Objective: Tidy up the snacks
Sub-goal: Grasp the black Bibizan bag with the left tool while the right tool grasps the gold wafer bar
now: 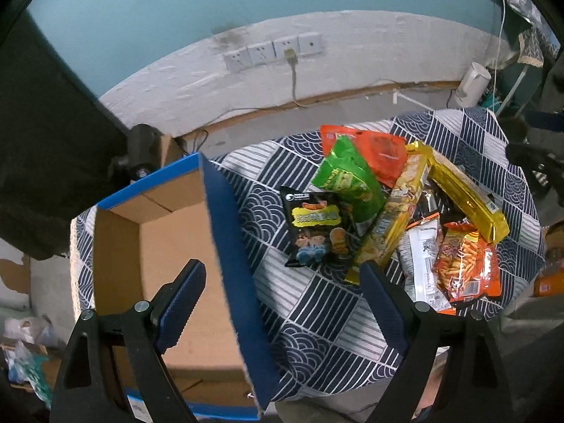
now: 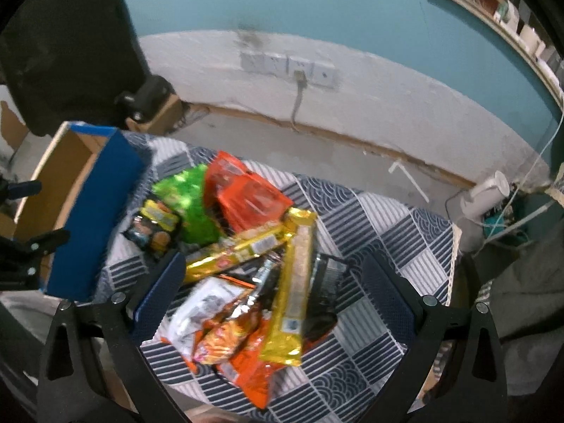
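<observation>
The cloth [image 1: 317,303] is navy and white, in squares of stripes and wave scales. The box [image 1: 169,253] is brown inside with blue flaps. Packets: one green [image 1: 352,183], one orange-red [image 1: 380,151], one black [image 1: 317,229], two gold [image 2: 292,282]. The wall [image 1: 211,3] is teal above white

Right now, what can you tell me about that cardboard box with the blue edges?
The cardboard box is open-topped, plain brown inside and blue outside, and looks empty as far as its interior shows. It sits on the patterned tablecloth, left of the snack pile. The wall nearest the snacks leans outward towards them. The left claw hovers open above that wall, touching nothing.
</observation>
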`<state>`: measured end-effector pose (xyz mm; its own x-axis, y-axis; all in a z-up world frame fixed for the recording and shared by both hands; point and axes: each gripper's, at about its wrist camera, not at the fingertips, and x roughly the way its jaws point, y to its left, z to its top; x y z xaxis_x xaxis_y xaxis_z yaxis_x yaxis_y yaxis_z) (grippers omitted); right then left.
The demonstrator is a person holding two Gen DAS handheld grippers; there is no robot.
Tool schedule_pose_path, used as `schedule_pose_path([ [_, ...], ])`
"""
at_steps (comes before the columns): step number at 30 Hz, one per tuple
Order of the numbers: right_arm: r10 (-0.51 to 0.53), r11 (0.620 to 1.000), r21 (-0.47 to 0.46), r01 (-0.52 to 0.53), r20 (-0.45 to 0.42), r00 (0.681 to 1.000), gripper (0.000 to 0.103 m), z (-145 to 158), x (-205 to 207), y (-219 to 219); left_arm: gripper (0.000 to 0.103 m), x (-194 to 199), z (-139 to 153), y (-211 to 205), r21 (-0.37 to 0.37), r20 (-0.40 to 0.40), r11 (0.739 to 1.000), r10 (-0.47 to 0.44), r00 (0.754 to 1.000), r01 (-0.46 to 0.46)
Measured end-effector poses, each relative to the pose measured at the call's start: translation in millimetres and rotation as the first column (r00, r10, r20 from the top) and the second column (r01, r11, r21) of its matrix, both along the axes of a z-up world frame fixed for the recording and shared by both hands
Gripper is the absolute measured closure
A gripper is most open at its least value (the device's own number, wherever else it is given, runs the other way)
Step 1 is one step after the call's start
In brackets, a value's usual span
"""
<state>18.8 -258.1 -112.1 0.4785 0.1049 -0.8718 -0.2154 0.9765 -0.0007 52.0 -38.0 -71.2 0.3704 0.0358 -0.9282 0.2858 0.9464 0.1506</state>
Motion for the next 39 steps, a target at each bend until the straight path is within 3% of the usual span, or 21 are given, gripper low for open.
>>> schedule_pose_path([
  [6, -0.037, 0.999, 0.003, 0.038, -0.145, 0.989, 0.012, -38, 30, -18, 0.013, 21, -18, -15, 0.046, -0.042, 0.997, -0.054, 0.998, 0.056],
  [10, -0.053, 0.999, -0.012, 0.051, -0.209, 0.977, 0.013, -59, 44, -23, 0.013, 44, -44, -18, 0.030, -0.101, 0.999, -0.023, 0.995, 0.026],
  [14, -0.066, 0.998, -0.002, 0.068, -0.283, 0.957, 0.024, -85, 53, -26, 0.013, 58, -76, -28, 0.052, -0.134, 0.998, -0.017, 0.991, 0.024],
  [22, -0.085, 0.995, 0.012, 0.096, -0.368, 0.926, 0.024, -118, 59, -32, 0.013, 75, -131, -23, 0.073, -0.243, 0.997, 0.057, 0.968, -0.040],
  [28, -0.097, 0.994, 0.011, 0.111, -0.410, 0.907, 0.033, -136, 62, -30, 0.012, 86, -141, -19, 0.044, -0.265, 0.998, 0.056, 0.963, -0.046],
  [33, -0.098, 0.994, 0.003, 0.109, -0.424, 0.900, 0.035, -143, 61, -26, 0.012, 94, -153, -20, 0.058, -0.284, 0.997, 0.060, 0.957, -0.045],
  [39, -0.104, 0.993, 0.009, 0.121, -0.445, 0.889, 0.042, -154, 62, -31, 0.012, 109, -156, -17, 0.000, -0.294, 0.995, 0.092, 0.951, -0.096],
])
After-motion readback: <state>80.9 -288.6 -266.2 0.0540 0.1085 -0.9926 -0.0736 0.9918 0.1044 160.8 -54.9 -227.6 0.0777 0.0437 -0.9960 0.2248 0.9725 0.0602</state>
